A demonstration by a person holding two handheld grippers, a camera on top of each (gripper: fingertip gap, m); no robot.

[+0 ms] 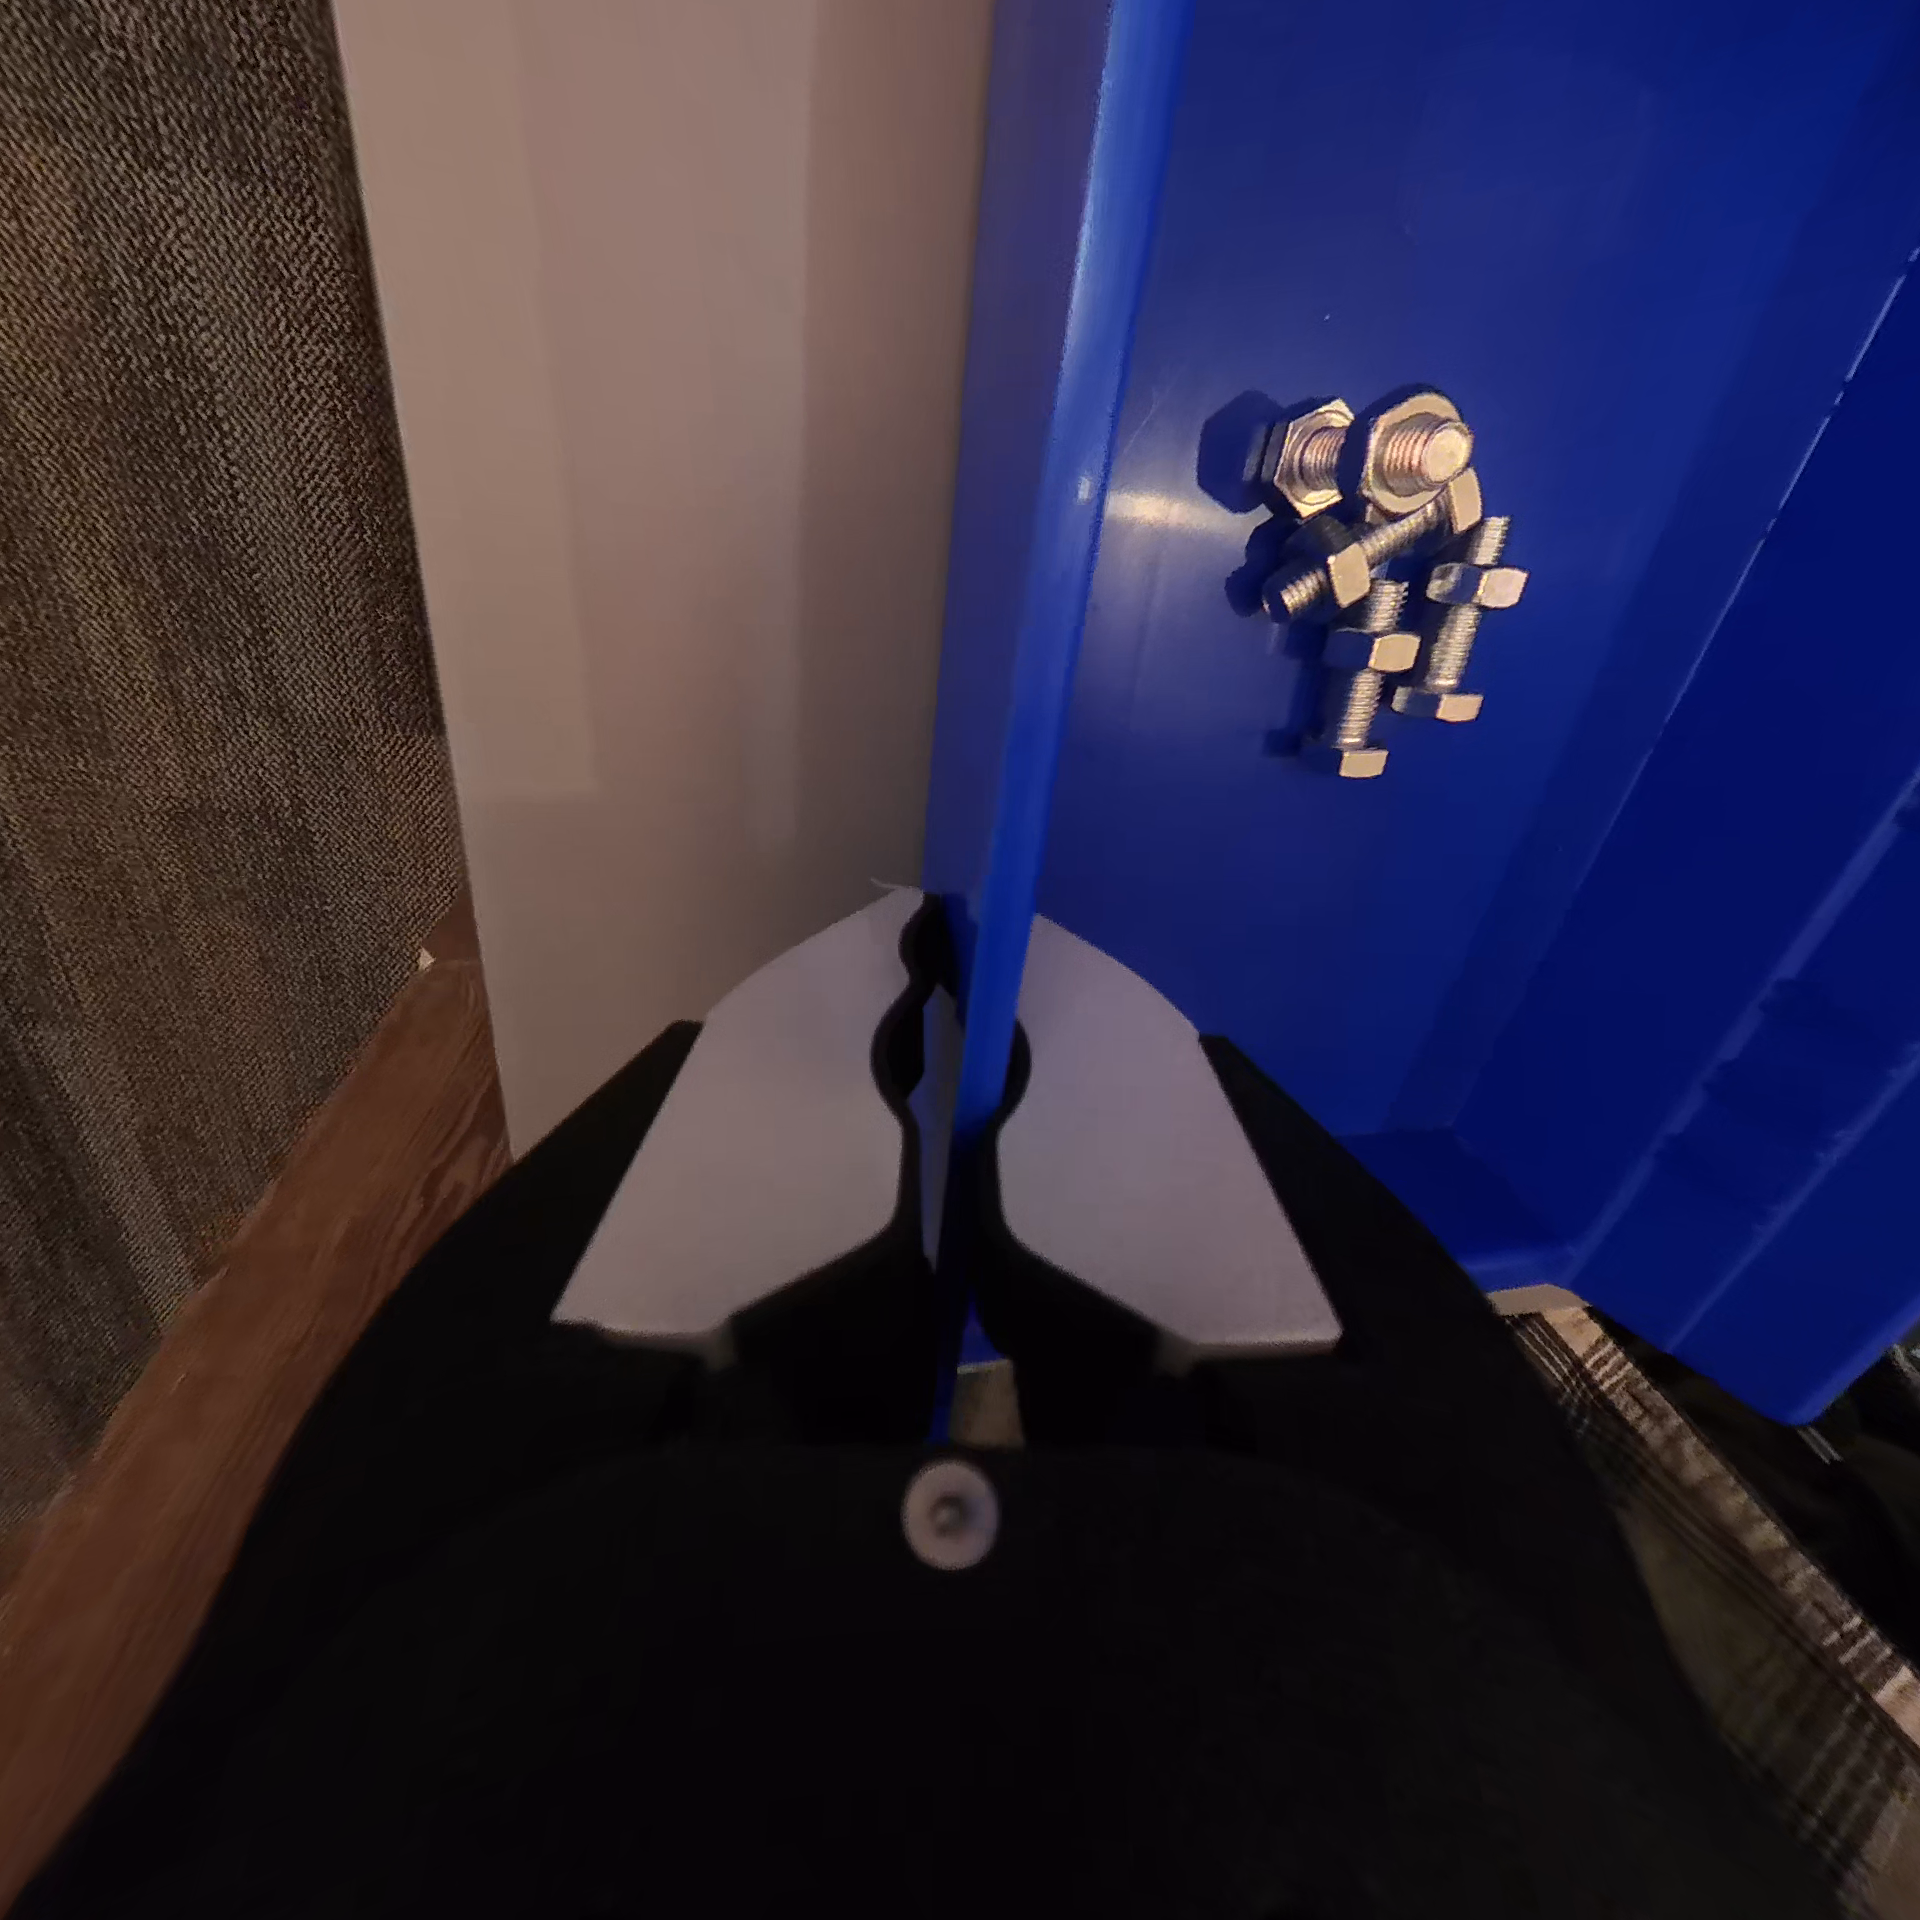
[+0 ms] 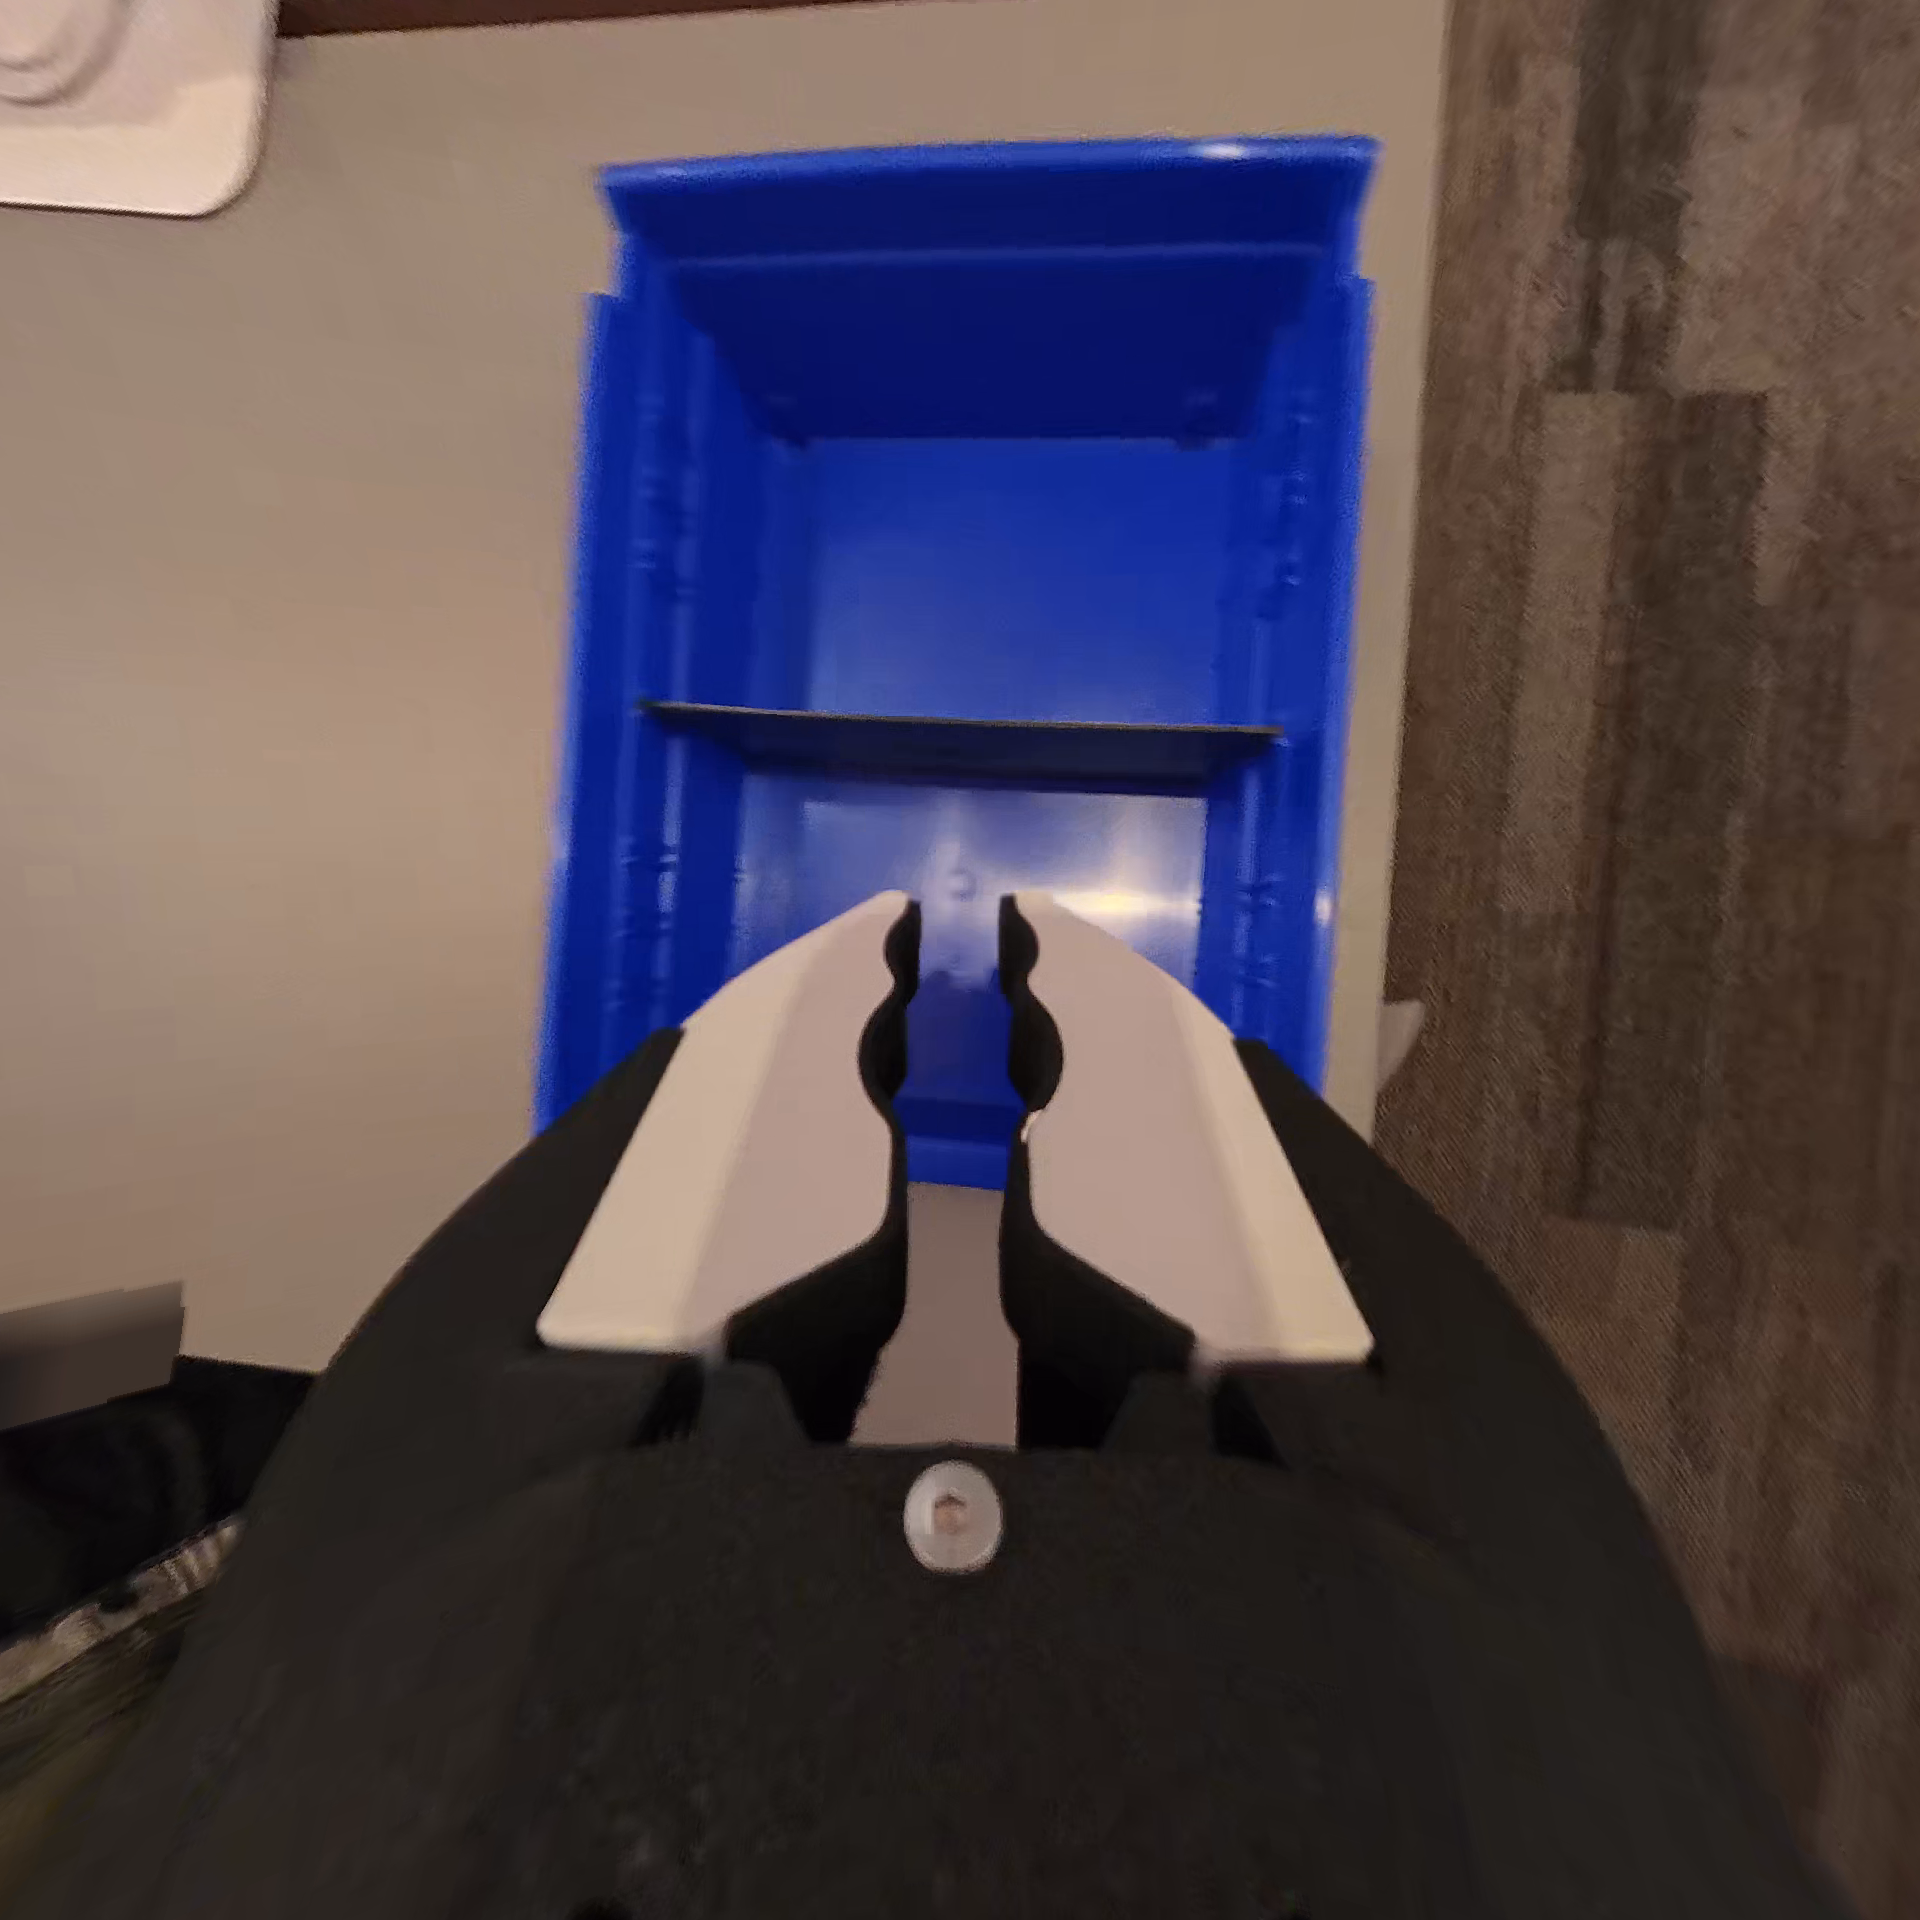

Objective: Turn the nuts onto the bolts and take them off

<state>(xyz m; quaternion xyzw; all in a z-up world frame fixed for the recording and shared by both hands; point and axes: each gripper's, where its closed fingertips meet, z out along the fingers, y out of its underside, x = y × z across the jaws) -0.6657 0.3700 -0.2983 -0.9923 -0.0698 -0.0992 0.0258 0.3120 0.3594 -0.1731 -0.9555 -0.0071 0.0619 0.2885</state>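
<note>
Several silver bolts with nuts threaded on them (image 1: 1371,582) lie in a small heap on the floor of a blue plastic bin (image 1: 1351,935). My left gripper (image 1: 961,920) is shut on that bin's thin left wall (image 1: 1039,520), one finger outside and one inside. The heap lies ahead and to the right of it. In the right wrist view, a blue bin (image 2: 623,727) with a dark divider (image 2: 956,727) across its middle shows no bolts. My right gripper (image 2: 959,914) hovers over its near compartment, jaws a narrow gap apart and empty.
The bins stand on a pale beige tabletop (image 1: 675,416). Grey wood-look floor (image 2: 1662,727) lies beyond the table's right edge, and grey textured floor (image 1: 156,520) to the left. A white object (image 2: 125,104) sits at the far left. Plaid cloth (image 1: 1714,1507) shows at lower right. The grippers' ends are close to 100 cm from one another.
</note>
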